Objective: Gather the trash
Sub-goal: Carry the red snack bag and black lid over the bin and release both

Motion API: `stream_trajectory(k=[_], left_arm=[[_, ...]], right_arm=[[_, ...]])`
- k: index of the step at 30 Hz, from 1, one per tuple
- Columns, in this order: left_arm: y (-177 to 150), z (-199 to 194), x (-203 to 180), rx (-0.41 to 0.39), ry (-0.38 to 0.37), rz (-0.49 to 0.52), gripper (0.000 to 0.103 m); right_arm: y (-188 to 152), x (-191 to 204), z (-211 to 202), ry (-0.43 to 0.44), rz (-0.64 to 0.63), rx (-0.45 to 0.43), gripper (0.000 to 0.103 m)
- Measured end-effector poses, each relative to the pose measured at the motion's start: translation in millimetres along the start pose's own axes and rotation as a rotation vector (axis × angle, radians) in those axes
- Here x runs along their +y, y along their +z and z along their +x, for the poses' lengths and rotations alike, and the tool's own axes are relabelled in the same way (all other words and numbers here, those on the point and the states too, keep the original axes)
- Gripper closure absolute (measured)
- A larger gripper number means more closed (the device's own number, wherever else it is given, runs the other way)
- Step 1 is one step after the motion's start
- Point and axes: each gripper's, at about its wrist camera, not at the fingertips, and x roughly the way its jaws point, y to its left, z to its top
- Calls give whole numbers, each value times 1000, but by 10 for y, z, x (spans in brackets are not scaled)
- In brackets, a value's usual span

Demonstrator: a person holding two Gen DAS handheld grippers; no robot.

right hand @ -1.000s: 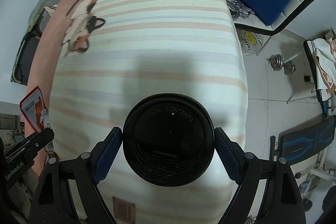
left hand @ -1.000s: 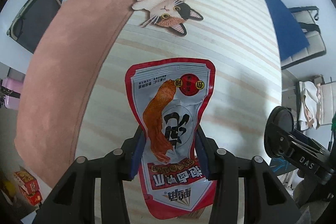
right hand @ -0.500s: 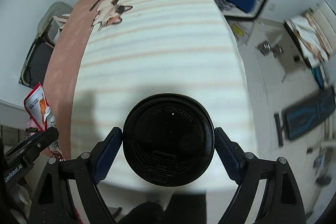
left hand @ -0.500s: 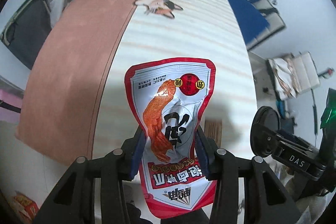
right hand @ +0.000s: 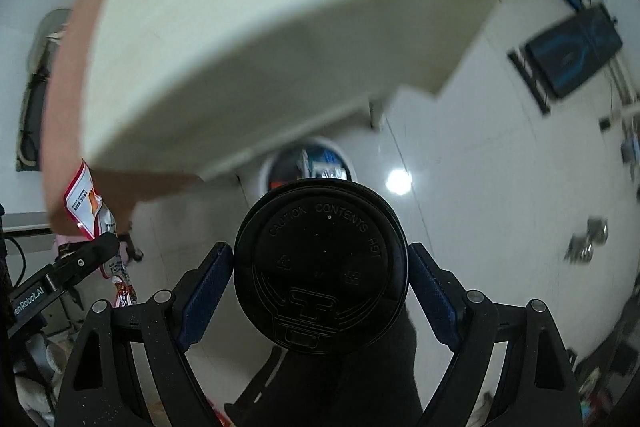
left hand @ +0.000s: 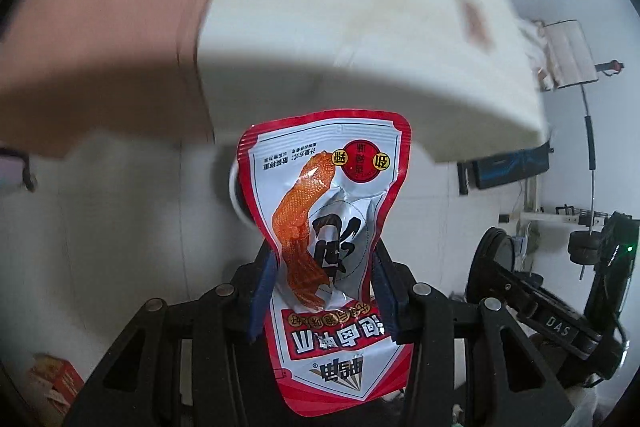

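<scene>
**Both claws loaded, bin in sight below the table**

Left gripper (left hand: pixel 324 291) is clamped on the snack wrapper (left hand: pixel 326 227), its blue pads pinching the packet's waist so the red-bordered top stands toward twelve o'clock; right gripper (right hand: pixel 320 287) is closed on the black-lidded cup (right hand: pixel 320 267), lid facing the camera, pads pressed at nine and three o'clock.

Largest first: the table (right hand: pixel 260 47) fills the upper half of both views, its cream end hanging over the floor, a pink cloth (left hand: pixel 100 7) toward ten o'clock; beneath its edge, at about twelve o'clock from the cup, sits a white-rimmed round bin (right hand: pixel 308 163) holding some litter already — in the left view only a sliver of rim (left hand: pixel 236 203) peeks out behind the wrapper.

Progress, as I judge it: both pieces are picked up and clear of the table; what remains is the drop — neither is over the bin's mouth yet.
</scene>
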Motion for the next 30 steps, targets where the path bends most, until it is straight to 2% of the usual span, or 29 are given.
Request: stream_trajectory(k=[3,9,12,17,20,21,22,27,30], left_arm=[[45,563,164,42,-19,-31,62],[398,1936,454,88,-49,-57,62],[546,2449,540,95,-25,-37,62],[742,3150,670,148,2,-27,52],[806,3290,688,138,39,4,26],[811,3281,680,127,53,9,9],[783,3241,706,120,61,12,0],[563,3059,785,77,134,14,0],[332,2883,779,38,200,4,0]], right_arm=[[-81,-182,576,6,37,23,15],[83,-470,1883,38,93,20,15],[191,-571,2511,72,121,30,15],[419,-645,3423,166,167,66,14],[539,-638,3754,229,183,87,10],[565,-626,3821,237,179,91,5],[589,-613,3880,234,173,91,0],[559,-597,3823,186,123,77,0],[485,-604,3655,113,71,61,0]])
